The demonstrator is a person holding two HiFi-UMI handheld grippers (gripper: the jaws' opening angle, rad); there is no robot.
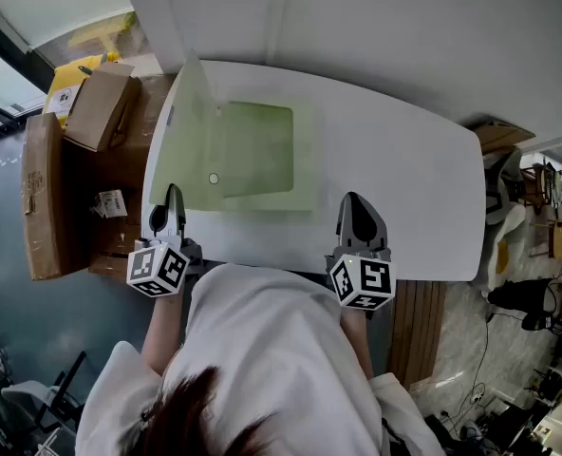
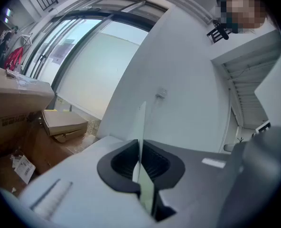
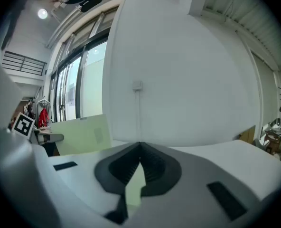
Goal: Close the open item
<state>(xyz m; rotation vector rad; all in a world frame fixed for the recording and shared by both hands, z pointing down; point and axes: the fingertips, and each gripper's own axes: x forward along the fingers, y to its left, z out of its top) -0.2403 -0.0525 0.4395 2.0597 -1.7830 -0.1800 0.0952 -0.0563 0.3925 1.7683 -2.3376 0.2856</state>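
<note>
Boxes: several brown cardboard boxes (image 1: 42, 198) stacked at the frame's left edge, beside the table.
Left gripper (image 1: 173, 196): one, jaws clamped on the upright flap (image 1: 191, 136).
Folder: one pale green translucent plastic folder (image 1: 257, 150), open, lying centre-left on the white oval table (image 1: 404, 188).
Right gripper (image 1: 350, 200): one, jaws closed tip to tip, gripping nothing, just right of the folder's near corner.

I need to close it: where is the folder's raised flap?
Head view: the flap stands up at the left side of the white table, its near edge pinched in the jaws of the left gripper.
</note>
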